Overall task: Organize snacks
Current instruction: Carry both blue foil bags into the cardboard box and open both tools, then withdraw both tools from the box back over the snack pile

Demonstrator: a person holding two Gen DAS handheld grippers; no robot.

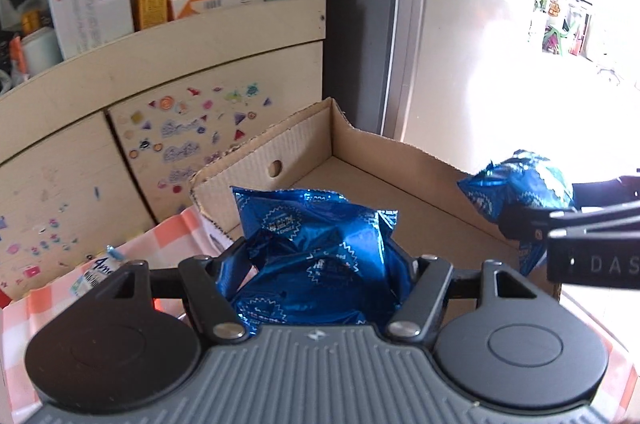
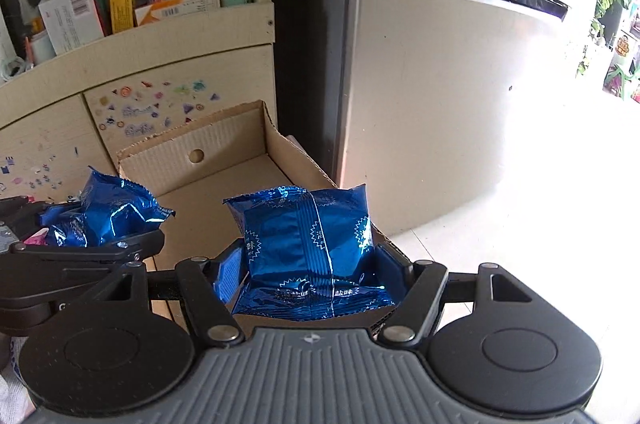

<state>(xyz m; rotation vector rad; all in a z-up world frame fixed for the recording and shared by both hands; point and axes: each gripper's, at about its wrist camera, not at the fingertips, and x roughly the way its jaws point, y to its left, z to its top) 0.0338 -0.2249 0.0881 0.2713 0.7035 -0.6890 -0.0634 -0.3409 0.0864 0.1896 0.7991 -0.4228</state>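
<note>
Two packets: blue foil snack packets, one per gripper, both carried above the near part of the open box.
Left packet (image 1: pixel 316 252): crumpled, possibly two pouches bunched together; I cannot tell which. It sits between the left gripper (image 1: pixel 320 276) pads, over the box's near-left corner.
Right packet (image 2: pixel 310 248): flatter, back seam facing the camera, upright between the right gripper (image 2: pixel 312 276) pads, near the box's right wall.
Gripper state: both pinch their packets, jaws part-way apart with foil filling the gap. Neither is spread free.
Box (image 1: pixel 304 144): cardboard, floor bare as far as visible, finger hole in the left wall, torn rim.
Step in hand (judgement): carrying both packets in for placing.
How to do it well: clear the ragged rim before lowering; set packets flat on the floor, side by side, starting at the far corner so space remains. Release only once foil rests on cardboard.
Risk: the grippers are close together; stagger the drops to avoid a knock. Crumpled foil may cling to a pad.
Surroundings: stickered cupboard (image 1: pixel 120 152) far left, fridge (image 2: pixel 440 84) far right, checked cloth (image 1: pixel 168 244) near left.
</note>
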